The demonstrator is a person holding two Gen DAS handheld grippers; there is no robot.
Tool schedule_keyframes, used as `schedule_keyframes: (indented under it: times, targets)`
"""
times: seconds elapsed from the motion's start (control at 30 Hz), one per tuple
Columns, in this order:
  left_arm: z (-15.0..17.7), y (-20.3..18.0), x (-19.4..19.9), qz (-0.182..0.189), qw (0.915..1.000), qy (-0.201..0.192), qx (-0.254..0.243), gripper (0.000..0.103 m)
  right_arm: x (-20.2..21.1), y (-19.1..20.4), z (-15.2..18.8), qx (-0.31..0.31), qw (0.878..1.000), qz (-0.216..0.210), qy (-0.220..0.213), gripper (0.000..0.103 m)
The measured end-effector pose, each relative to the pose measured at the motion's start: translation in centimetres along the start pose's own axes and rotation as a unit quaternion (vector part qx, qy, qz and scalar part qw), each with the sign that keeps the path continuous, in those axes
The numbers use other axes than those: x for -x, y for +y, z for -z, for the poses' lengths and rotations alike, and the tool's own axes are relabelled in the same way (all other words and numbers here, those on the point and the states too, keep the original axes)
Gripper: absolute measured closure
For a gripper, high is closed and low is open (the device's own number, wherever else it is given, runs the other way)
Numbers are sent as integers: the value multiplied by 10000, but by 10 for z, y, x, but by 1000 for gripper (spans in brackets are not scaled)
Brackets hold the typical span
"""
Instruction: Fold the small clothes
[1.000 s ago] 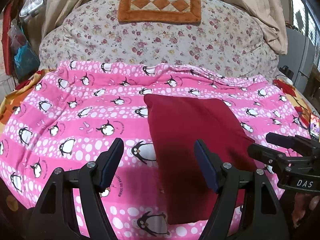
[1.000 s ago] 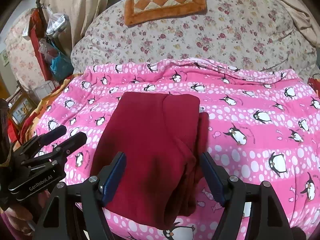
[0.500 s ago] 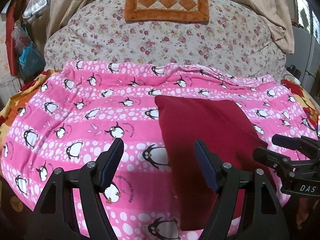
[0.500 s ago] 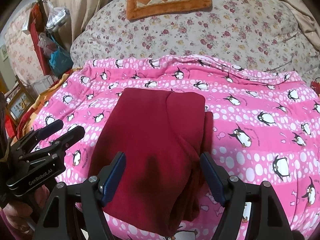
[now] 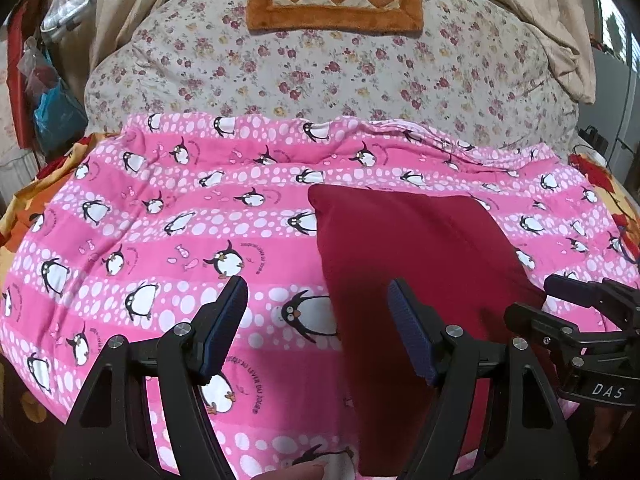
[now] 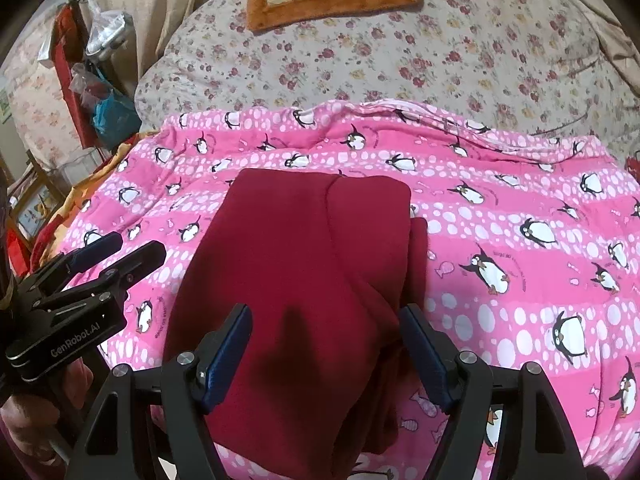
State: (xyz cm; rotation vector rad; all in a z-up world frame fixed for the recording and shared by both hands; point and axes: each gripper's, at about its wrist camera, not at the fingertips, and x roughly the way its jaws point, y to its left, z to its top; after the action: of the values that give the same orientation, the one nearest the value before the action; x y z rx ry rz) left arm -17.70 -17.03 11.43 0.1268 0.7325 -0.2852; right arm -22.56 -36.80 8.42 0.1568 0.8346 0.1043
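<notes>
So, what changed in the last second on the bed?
Almost nothing. Both views shifted slightly; no cloth was taken or let go. The red garment lies folded on the penguin blanket as before, and the left gripper and right gripper keep their jaws open.

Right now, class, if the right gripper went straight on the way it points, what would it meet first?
Most likely the folded dark red fabric garment, which lies directly ahead between the right gripper's open jaws on the pink penguin-print blanket; exact depth is unclear.

Beige curtains (image 5: 120, 8) flank a bed (image 5: 360, 80) (floral cover).
</notes>
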Motion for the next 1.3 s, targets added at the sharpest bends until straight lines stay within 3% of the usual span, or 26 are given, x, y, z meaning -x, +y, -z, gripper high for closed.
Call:
schedule_keyframes:
  times: [1.3]
  targets:
    - [2, -22, -19, 36, 9996, 203, -201, 30, -19, -15, 0, -245, 9995, -55, 190, 29]
